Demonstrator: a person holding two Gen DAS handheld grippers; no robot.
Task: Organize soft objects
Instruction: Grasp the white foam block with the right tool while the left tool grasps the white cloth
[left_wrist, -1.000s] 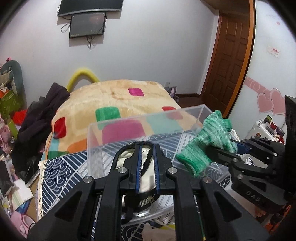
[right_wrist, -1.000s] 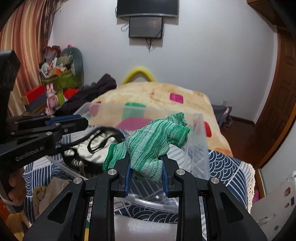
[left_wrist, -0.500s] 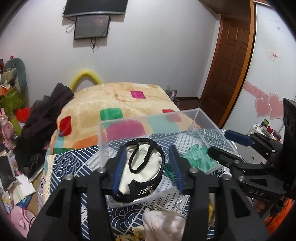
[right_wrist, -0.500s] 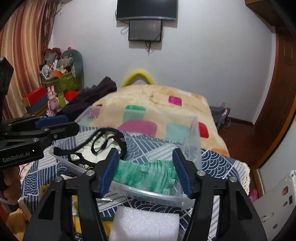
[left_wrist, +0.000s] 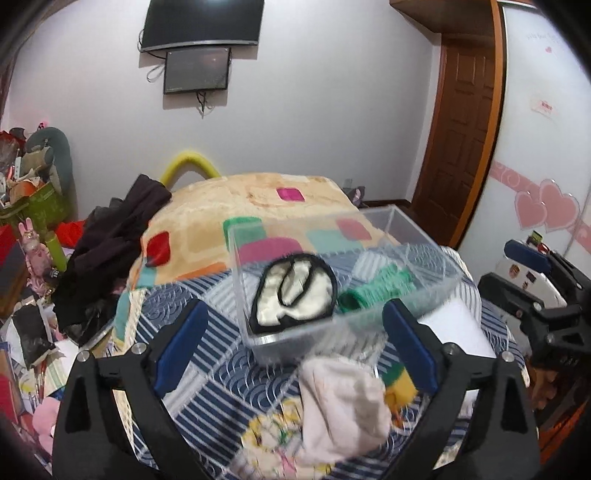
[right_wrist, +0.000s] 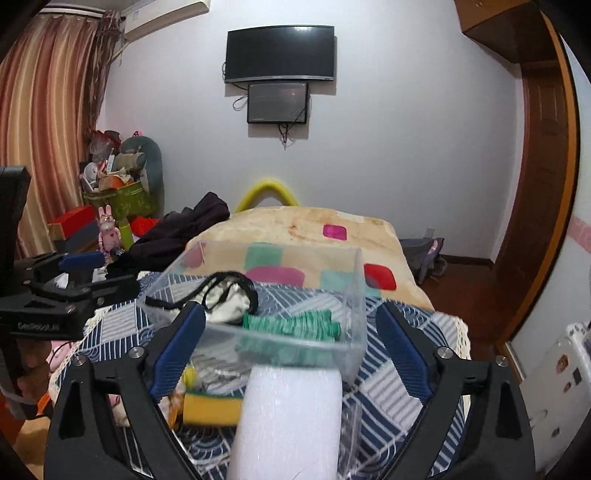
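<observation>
Released green glove (right_wrist: 291, 325) beyond hand-held gripper (right_wrist: 288, 343).

One clear plastic box (left_wrist: 424, 236) is sitting on the patterned cloth, holding two soft items: one green knitted glove (left_wrist: 376, 290) and one cream garment with black trim (left_wrist: 295, 291). Outside the box, three more soft things are lying: one pale pink cloth (left_wrist: 343, 391), one yellow-and-green sponge (right_wrist: 212, 406) and one white foam block (right_wrist: 291, 417). Two screens (right_wrist: 280, 53) are hanging on the wall. Two grippers are showing, the left gripper (left_wrist: 295, 349) and the right gripper (right_wrist: 291, 349), both spread wide.
</observation>
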